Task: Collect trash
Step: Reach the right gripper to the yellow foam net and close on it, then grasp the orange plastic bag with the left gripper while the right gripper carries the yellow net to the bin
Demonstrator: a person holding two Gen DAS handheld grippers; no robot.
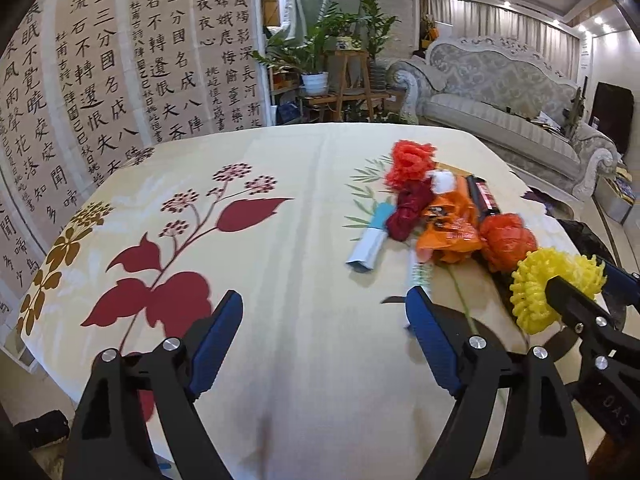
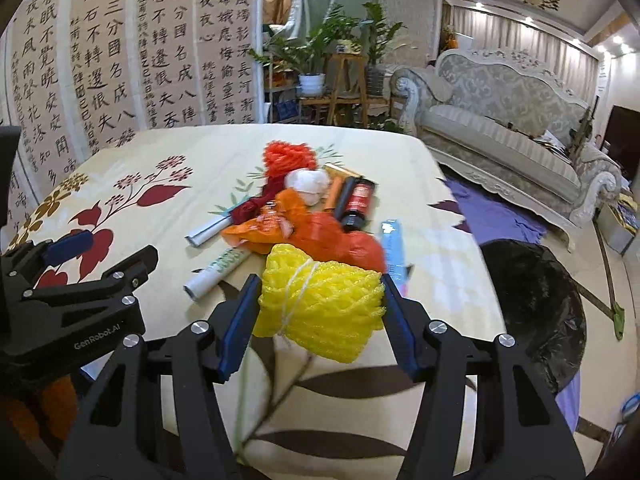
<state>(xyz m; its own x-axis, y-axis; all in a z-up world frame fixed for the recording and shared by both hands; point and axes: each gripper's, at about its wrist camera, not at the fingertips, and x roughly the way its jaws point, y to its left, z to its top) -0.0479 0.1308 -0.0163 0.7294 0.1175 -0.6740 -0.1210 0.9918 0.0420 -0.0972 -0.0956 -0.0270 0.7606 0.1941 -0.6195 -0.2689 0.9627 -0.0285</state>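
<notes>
My right gripper (image 2: pixel 318 304) is shut on a yellow foam net bundle (image 2: pixel 320 308) tied with white string, held above the table's near right part. The same yellow foam net bundle (image 1: pixel 548 288) shows at the right of the left wrist view between the right gripper's fingers. Behind it lies a trash pile: orange plastic wrapper (image 2: pixel 280 224), red-orange bag (image 2: pixel 340 240), orange foam net (image 2: pixel 288 154), white wad (image 2: pixel 306 182), dark tube (image 2: pixel 356 204), rolled papers (image 2: pixel 216 274). My left gripper (image 1: pixel 324 312) stands open over bare cloth, nothing between its fingers.
The table carries a cream floral tablecloth (image 1: pixel 240 240). A black trash bag (image 2: pixel 536 312) stands open on the floor off the table's right edge. A calligraphy screen (image 1: pixel 120 60) rises at the left, plants (image 1: pixel 320 52) behind, and a sofa (image 1: pixel 500 96) at the right.
</notes>
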